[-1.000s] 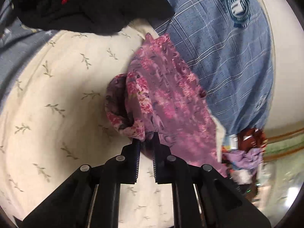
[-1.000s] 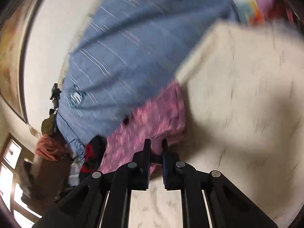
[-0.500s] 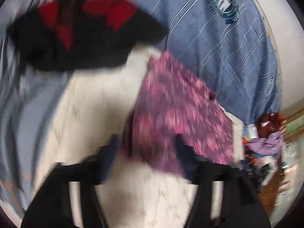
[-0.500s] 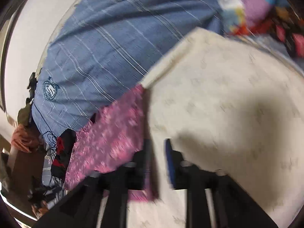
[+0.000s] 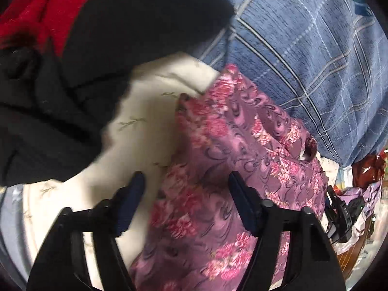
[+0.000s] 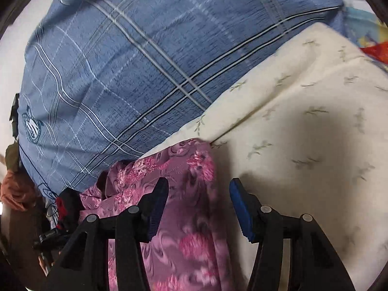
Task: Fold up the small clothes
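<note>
A small purple garment with pink flowers (image 5: 232,160) lies flat and folded on a cream cloth with leaf sprigs (image 5: 150,111). It also shows in the right wrist view (image 6: 184,194), on the cream cloth (image 6: 303,121). My left gripper (image 5: 186,181) is open and empty, its jaws spread over the garment's left edge. My right gripper (image 6: 198,186) is open and empty, straddling the garment's right edge. Both hover just above the fabric.
A black and red garment (image 5: 84,48) lies close at the upper left. A blue plaid sheet (image 5: 303,48) covers the bed behind, also in the right wrist view (image 6: 135,60). Piled clothes (image 5: 363,181) sit at the far right edge.
Both grippers were shut on the floral garment a second ago. They have opened and let it go, and it now lies flat. Both cameras have moved lower and closer to the fabric.
</note>
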